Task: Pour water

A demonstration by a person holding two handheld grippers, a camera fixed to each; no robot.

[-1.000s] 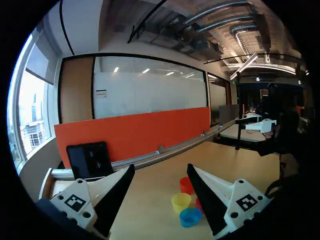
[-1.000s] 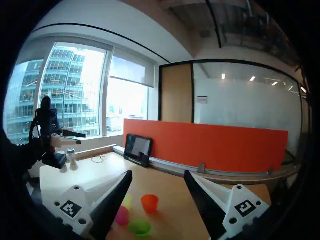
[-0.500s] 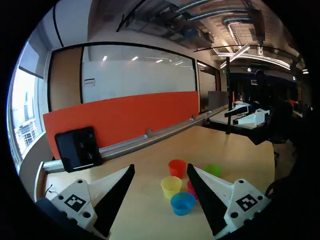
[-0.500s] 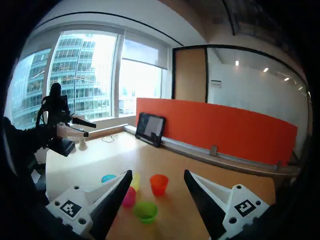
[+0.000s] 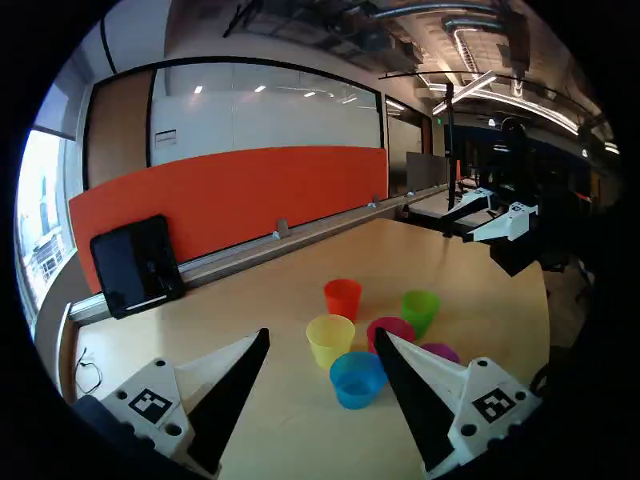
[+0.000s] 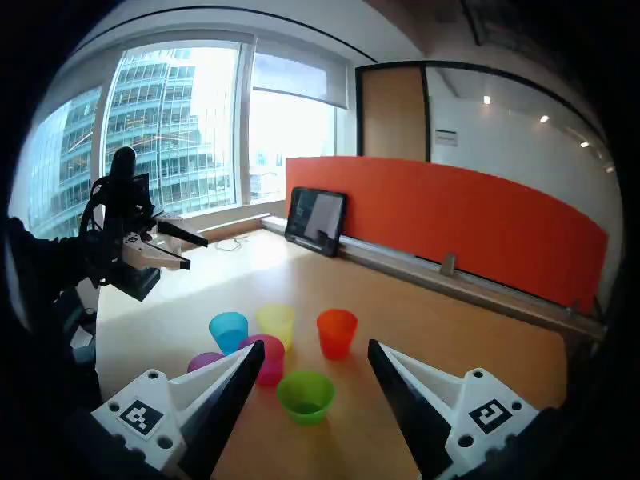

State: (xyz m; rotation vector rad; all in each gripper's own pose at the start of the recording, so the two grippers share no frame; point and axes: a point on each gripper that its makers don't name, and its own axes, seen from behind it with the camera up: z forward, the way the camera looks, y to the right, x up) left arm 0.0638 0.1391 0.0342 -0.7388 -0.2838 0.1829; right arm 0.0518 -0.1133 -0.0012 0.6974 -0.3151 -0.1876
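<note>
We count six cups on the surface (image 5: 264, 292). The yellow cup (image 5: 330, 339), pink cup (image 5: 390, 328) and green cup (image 5: 420, 310) stand just beside the orange cup (image 5: 342, 298), with the blue cup (image 5: 357, 379) and purple cup (image 5: 442, 351) beyond them. The right gripper view takes in the window (image 6: 160, 136) behind the left gripper (image 6: 198, 252). The left gripper view has ceiling pipes (image 5: 464, 22) above the right gripper (image 5: 456, 234). Both cameras have dipped since a second ago, and the purple cup has come in. Both grippers hover roughly level, their fingers spread and holding nothing.
</note>
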